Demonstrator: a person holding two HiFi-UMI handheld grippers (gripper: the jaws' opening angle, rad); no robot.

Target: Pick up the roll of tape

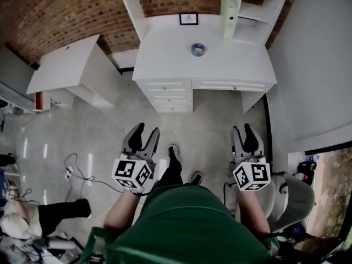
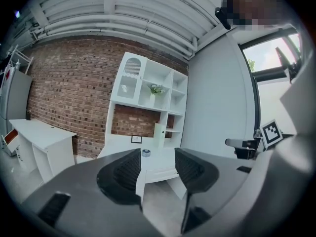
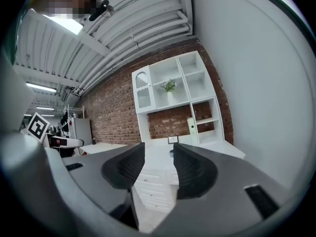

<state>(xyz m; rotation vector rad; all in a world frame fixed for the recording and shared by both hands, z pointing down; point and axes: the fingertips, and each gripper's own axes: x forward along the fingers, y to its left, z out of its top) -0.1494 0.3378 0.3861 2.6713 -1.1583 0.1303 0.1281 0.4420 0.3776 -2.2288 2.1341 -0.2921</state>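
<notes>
The roll of tape [image 1: 198,49], small and silvery grey, lies flat on the white desk [image 1: 165,65] toward its back middle. In the head view both grippers hang over the floor well in front of the desk, far from the roll. My left gripper [image 1: 146,132] is open with nothing between its jaws. My right gripper [image 1: 242,130] is open and empty too. In the left gripper view the tape roll [image 2: 146,152] shows far off in the gap of the left gripper [image 2: 157,164]. The right gripper [image 3: 159,164] frames a sliver of the tape roll [image 3: 171,153].
A small framed picture [image 1: 188,18] and an upright white box [image 1: 228,7] stand at the back of the desk under white shelves. A second white table [image 1: 66,65] stands to the left. A grey chair [image 1: 297,197] is at my right; cables [image 1: 77,172] lie on the floor.
</notes>
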